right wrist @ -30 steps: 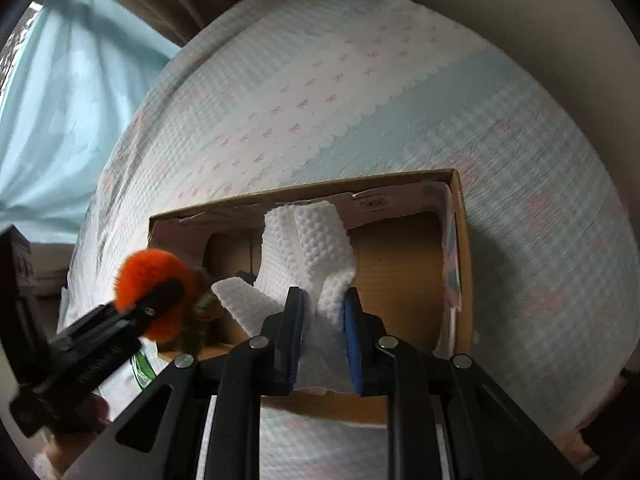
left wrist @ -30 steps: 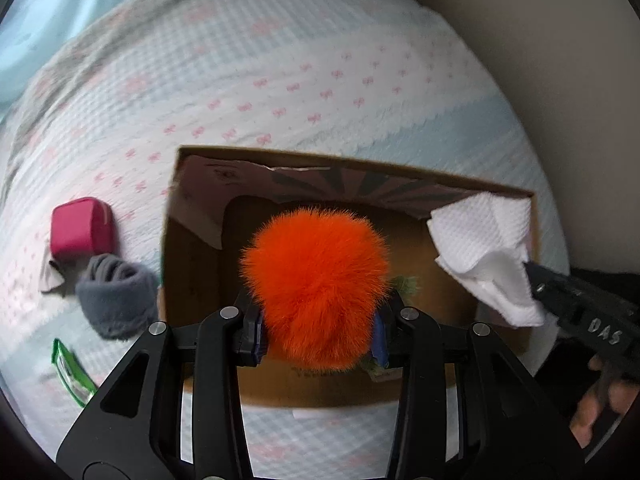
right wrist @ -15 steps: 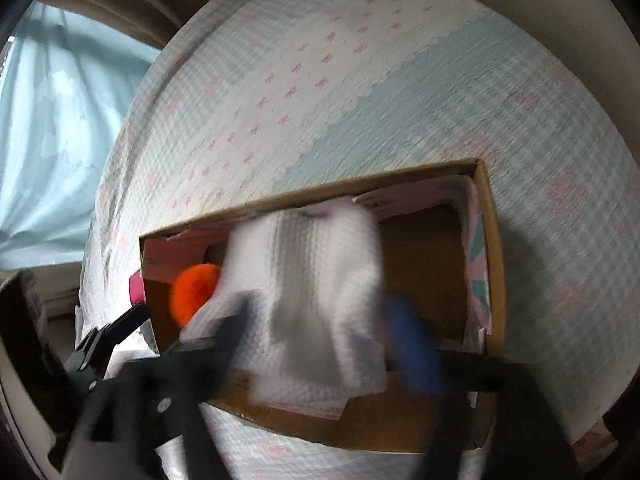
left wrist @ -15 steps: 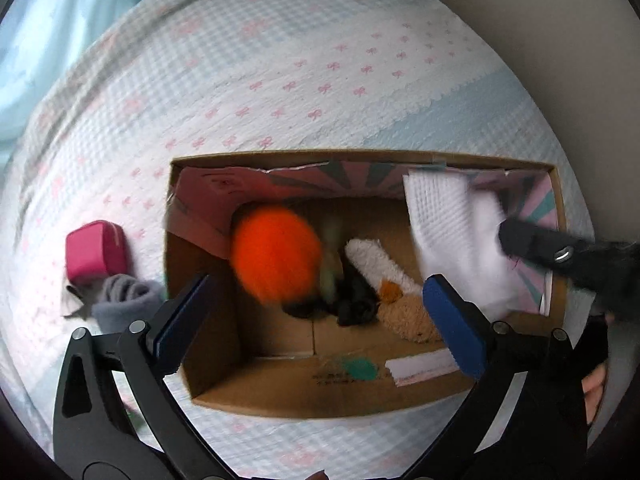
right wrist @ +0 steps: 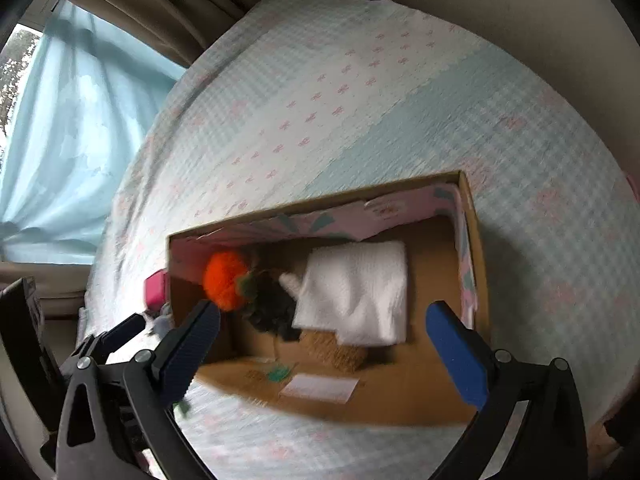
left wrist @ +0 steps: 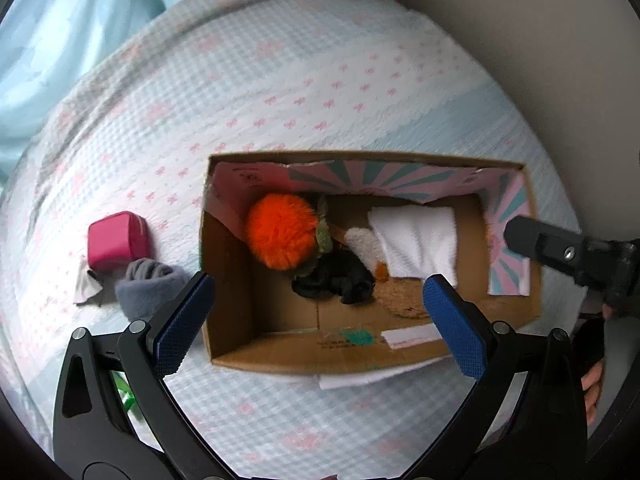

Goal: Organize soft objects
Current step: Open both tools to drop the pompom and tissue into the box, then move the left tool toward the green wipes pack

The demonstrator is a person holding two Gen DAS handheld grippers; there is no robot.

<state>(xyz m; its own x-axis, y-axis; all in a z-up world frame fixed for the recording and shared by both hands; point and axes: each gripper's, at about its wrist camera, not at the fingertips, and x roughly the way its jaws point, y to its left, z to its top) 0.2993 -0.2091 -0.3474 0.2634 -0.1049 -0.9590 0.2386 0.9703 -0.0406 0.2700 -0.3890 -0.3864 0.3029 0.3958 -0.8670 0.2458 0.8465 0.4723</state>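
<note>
An open cardboard box (left wrist: 224,280) (right wrist: 470,216) lies on the bed. Inside it lie an orange fluffy ball (left wrist: 282,236) (right wrist: 224,280), a folded white cloth (left wrist: 416,240) (right wrist: 354,296), a black soft item (left wrist: 332,282) (right wrist: 272,304) and a tan one (left wrist: 400,300). My left gripper (left wrist: 316,328) is open and empty above the box's near edge. My right gripper (right wrist: 324,352) is open and empty above the box; its body shows at the right of the left wrist view (left wrist: 560,252).
A pink pouch (left wrist: 116,240) and a rolled grey sock (left wrist: 150,284) lie on the bedspread left of the box. A green wrapper (left wrist: 126,396) lies behind my left finger. A blue curtain (right wrist: 60,140) hangs at the left; a beige wall (left wrist: 520,40) is at the right.
Both grippers opened. The orange ball dropped from my left gripper into the box's left end, and the white cloth dropped from my right gripper onto the items inside. Both grippers pulled back.
</note>
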